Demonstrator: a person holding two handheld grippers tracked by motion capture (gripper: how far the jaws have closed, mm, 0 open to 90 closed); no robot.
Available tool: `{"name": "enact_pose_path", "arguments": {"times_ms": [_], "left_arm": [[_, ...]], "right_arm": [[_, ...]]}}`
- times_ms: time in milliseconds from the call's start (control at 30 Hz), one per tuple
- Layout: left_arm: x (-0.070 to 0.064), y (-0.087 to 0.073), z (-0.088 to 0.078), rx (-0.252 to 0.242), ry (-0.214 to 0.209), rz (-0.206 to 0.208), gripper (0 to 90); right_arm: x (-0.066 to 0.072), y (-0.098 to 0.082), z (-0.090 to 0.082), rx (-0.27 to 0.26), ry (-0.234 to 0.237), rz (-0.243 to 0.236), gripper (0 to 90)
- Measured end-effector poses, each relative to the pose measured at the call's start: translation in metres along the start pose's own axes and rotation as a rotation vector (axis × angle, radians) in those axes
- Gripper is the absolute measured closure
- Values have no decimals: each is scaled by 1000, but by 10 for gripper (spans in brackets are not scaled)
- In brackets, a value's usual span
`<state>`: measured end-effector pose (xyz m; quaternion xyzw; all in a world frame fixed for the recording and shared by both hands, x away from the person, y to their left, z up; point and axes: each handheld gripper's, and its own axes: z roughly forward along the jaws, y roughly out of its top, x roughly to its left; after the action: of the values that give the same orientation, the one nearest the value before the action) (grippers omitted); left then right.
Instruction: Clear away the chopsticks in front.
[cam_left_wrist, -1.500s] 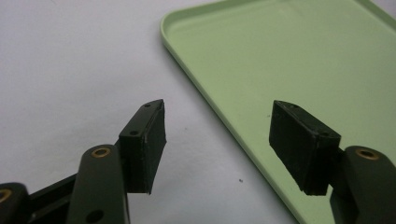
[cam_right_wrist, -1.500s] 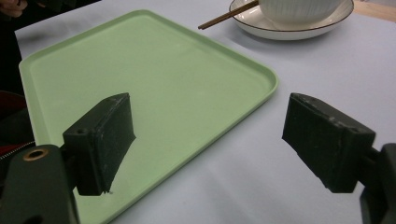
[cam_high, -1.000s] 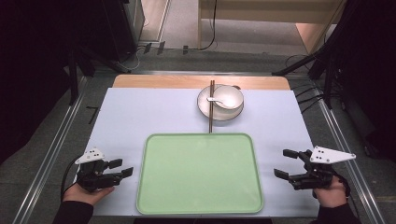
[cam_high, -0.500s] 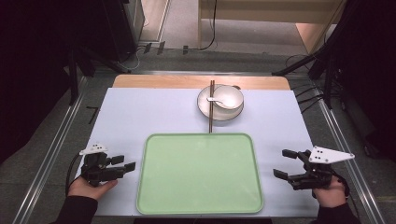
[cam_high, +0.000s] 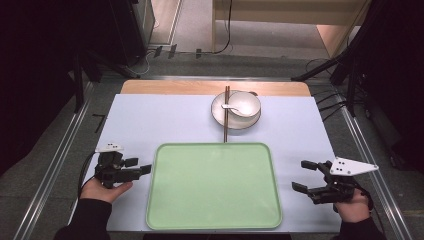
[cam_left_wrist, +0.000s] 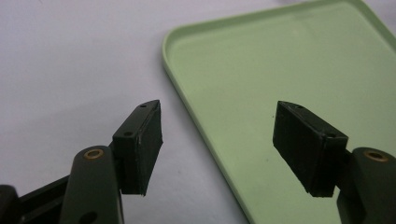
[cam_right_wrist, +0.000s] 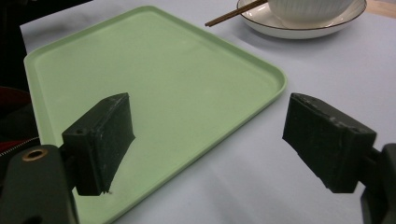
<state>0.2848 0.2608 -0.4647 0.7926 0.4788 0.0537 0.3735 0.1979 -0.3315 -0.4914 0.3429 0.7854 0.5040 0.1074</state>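
We see a green tray (cam_high: 214, 185) lying empty at the near edge of the worktop (cam_high: 150, 120), and toward the far edge a white bowl (cam_high: 241, 103) on a plate (cam_high: 235, 122), a spoon (cam_high: 231, 106) in the bowl and chopsticks (cam_high: 226, 115) laid across the plate's left side. Our left gripper (cam_high: 142, 169) sits just beside the tray's left rim, jaws spread apart and holding nothing. Our right gripper (cam_high: 304, 176) rests near the tray's right rim, likewise wide open and empty.
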Motion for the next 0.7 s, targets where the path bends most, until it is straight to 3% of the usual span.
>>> {"name": "enact_pose_path", "arguments": {"times_ms": [533,700], "left_arm": [[-15,45,26,45,-32,44,334],[-19,59,34,82,-20,33,345]], "right_arm": [[-1,0,2,9,2,-1,166],[0,0,3,8,3,-2,166]]}}
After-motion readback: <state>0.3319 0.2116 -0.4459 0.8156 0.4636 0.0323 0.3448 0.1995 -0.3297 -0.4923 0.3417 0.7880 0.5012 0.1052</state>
